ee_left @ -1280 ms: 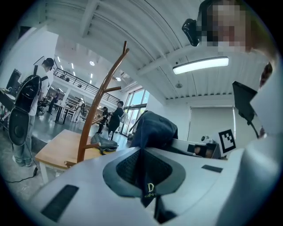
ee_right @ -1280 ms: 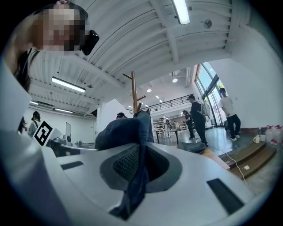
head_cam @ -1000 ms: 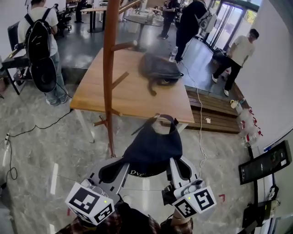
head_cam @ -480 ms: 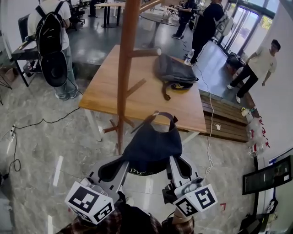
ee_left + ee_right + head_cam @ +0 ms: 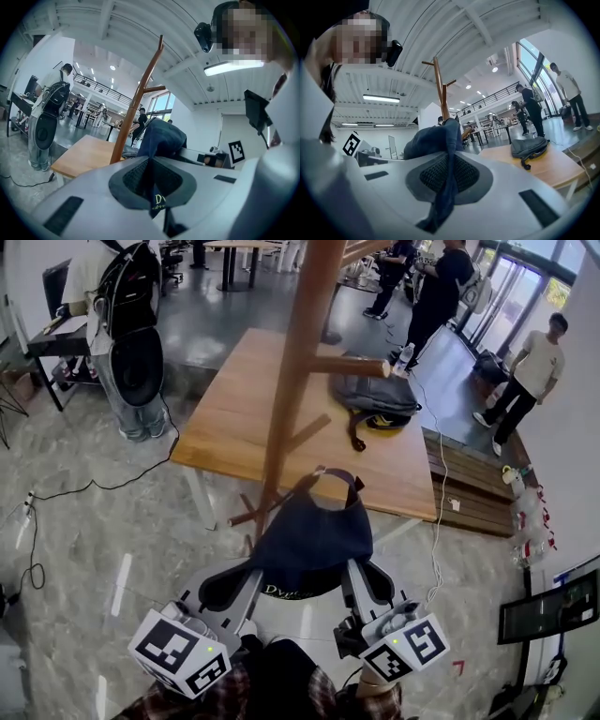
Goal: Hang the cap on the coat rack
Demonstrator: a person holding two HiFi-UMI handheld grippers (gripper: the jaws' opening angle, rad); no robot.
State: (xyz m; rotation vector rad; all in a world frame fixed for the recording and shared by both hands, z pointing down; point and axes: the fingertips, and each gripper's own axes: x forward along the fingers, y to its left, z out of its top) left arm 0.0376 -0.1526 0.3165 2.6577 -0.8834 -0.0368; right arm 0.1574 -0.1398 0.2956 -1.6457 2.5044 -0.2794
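Observation:
A dark navy cap [image 5: 314, 540] hangs between my two grippers, low in the middle of the head view, with its strap end pointing away from me. My left gripper [image 5: 246, 579] is shut on the cap's left edge, and the fabric [image 5: 161, 136] is pinched between its pads. My right gripper [image 5: 361, 582] is shut on the right edge, with cloth [image 5: 433, 140] draped over its pads. The wooden coat rack [image 5: 295, 381] stands just beyond the cap. One of its pegs [image 5: 352, 365] sticks out to the right. The rack [image 5: 136, 103] rises ahead in the left gripper view, and the rack [image 5: 439, 89] shows behind the cap in the right gripper view.
A wooden table [image 5: 244, 432] stands behind the rack with a grey backpack [image 5: 375, 395] on it. A person with a black backpack [image 5: 127, 324] stands at far left, and others stand at the back right. Cables [image 5: 28, 521] run across the marble floor.
The coat rack has come closer and shifted right in the head view, now directly beyond the cap. Both grippers keep the same hold on the cap.

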